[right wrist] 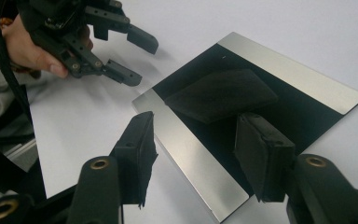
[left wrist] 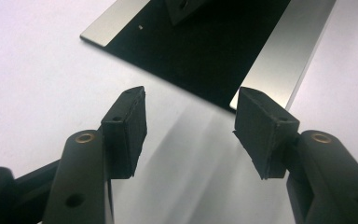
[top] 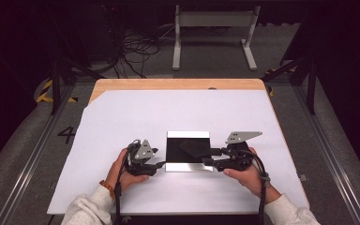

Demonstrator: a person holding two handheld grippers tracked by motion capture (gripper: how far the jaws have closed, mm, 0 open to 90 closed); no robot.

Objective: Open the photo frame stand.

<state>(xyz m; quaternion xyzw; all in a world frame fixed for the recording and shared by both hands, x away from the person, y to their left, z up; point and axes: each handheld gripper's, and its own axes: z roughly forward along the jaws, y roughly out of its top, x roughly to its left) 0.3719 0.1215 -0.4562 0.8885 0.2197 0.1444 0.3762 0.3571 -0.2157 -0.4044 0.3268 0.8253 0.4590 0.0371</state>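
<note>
A flat square plate [top: 187, 166], black in the middle with silver bands along its near and far edges, lies on the white sheet. A dark folded cloth [top: 194, 149] rests on its black part, seen too in the right gripper view [right wrist: 221, 95]. My left gripper [top: 161, 164] sits just left of the plate's near corner, open, with nothing between its jaws [left wrist: 191, 121]; it appears as well in the right gripper view [right wrist: 144, 63]. My right gripper [top: 208, 156] stands open at the plate's right edge, its jaws [right wrist: 196, 149] straddling the silver band without pressing on it.
The white sheet [top: 122, 122] covers most of a wooden table [top: 178, 84]. Beyond the table are a white metal stand [top: 213, 28] and loose cables [top: 136, 51] on the floor. Rails run along both sides of the table.
</note>
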